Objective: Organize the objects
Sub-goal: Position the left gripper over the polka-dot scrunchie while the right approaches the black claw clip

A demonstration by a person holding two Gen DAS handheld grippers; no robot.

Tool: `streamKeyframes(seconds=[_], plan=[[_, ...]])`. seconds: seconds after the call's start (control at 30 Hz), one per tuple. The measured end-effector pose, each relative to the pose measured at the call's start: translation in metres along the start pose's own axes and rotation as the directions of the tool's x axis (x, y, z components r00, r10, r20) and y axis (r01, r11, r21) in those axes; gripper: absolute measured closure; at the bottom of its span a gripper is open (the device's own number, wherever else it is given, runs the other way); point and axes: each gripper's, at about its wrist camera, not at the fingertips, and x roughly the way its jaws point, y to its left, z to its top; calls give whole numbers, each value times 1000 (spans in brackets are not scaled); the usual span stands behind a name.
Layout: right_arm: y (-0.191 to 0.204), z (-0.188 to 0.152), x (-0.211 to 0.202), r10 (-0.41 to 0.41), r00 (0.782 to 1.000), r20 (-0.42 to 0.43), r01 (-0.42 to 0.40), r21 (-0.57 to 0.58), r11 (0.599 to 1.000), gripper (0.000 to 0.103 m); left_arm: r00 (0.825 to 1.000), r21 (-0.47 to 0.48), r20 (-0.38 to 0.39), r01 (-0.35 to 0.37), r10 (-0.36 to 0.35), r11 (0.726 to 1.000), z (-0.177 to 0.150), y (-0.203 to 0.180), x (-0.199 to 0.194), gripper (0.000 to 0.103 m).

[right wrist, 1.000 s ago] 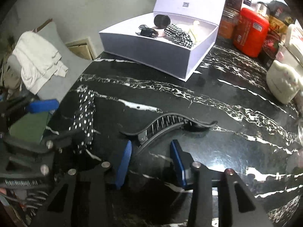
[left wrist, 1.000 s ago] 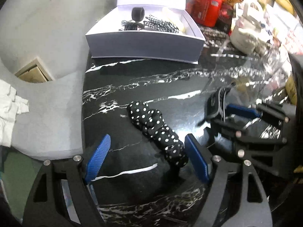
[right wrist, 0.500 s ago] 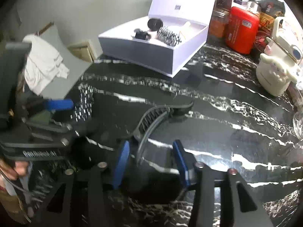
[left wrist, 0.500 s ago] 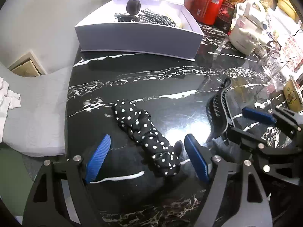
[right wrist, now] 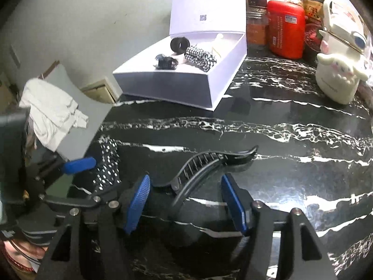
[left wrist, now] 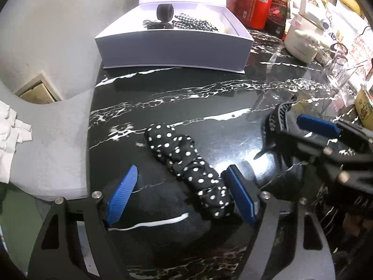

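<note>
the right gripper (right wrist: 185, 204) jaws, just opening, are straddling the black hair clip (right wrist: 209, 163) untouched; the left gripper (left wrist: 181, 196) jaws are gaping around the dotted scrunchie (left wrist: 186, 165), well short of the white box (left wrist: 174, 44).

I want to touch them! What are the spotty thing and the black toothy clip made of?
The spotty scrunchie looks like soft cloth: it is bunched and wrinkled, matte black with white dots. The hair clip looks like hard plastic: thin stiff teeth and a smooth, slightly shiny curved arm. It could be something else; the pictures can't settle that.
</note>
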Motion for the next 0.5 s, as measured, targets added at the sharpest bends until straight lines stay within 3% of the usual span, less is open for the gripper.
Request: streamKeyframes(seconds=[0.2,0.4,0.5], plan=[[-4,14,16,-55,998,-29,58,117,992,37,1000,-1,7,1,-1,1000,-3,3,-3,33],[0,10,24,-72,997,-17,73,62,995,38,1000,4,23,7,-7,1000,-4,5,-6,48],[5,8,23,-88,996,-14,88,6,996,55,999,19,29,16,-17,1000,-4,2,-7,58]])
